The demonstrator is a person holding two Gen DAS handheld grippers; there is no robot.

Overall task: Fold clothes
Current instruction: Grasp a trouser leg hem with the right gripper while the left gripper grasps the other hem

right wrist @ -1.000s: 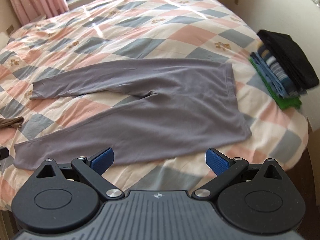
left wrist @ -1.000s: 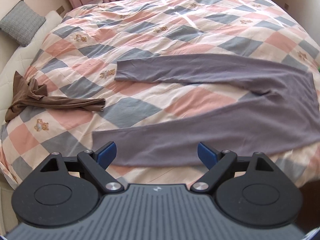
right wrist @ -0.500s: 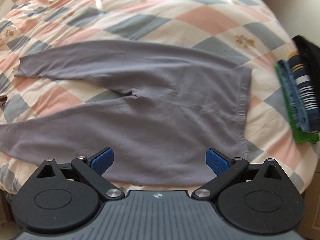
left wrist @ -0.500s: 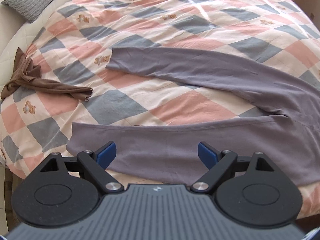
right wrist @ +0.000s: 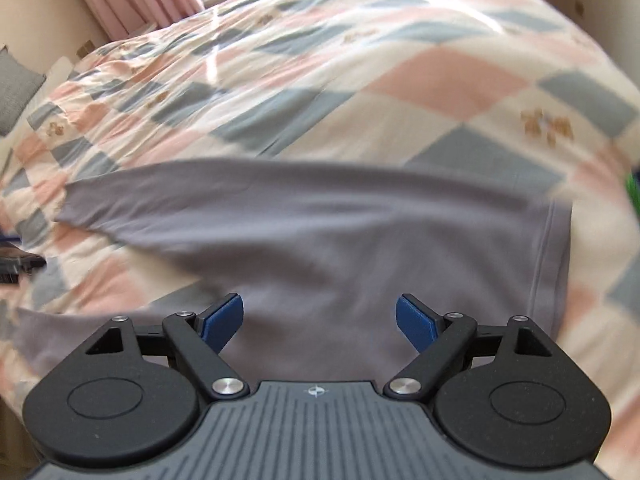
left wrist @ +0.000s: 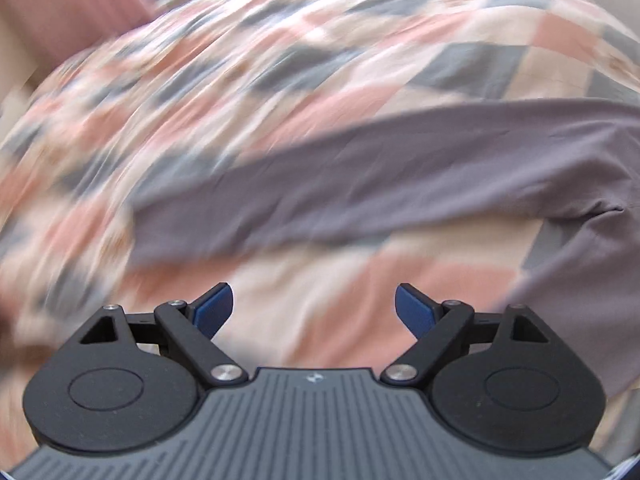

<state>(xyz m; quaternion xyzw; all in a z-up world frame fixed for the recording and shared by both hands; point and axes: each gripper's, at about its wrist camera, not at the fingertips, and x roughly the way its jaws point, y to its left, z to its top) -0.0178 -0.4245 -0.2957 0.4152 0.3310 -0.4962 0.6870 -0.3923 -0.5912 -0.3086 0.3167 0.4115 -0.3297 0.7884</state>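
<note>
Over the grey leggings (right wrist: 340,240) on the quilt (right wrist: 420,80), I am hovering both hand-held grippers, left (left wrist: 313,307) and right (right wrist: 319,318), wide and empty, aiming to pinch only hem edges.

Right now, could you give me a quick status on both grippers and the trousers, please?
Left gripper open, empty, over the quilt. Right gripper open, empty, over the trousers. Trousers spread flat, unfolded. Nothing in the way.

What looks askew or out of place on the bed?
Nothing is damaged or spilled. The grey trousers lie flat on the quilt with legs splayed apart, not aligned for folding. Both views are motion-blurred.
</note>
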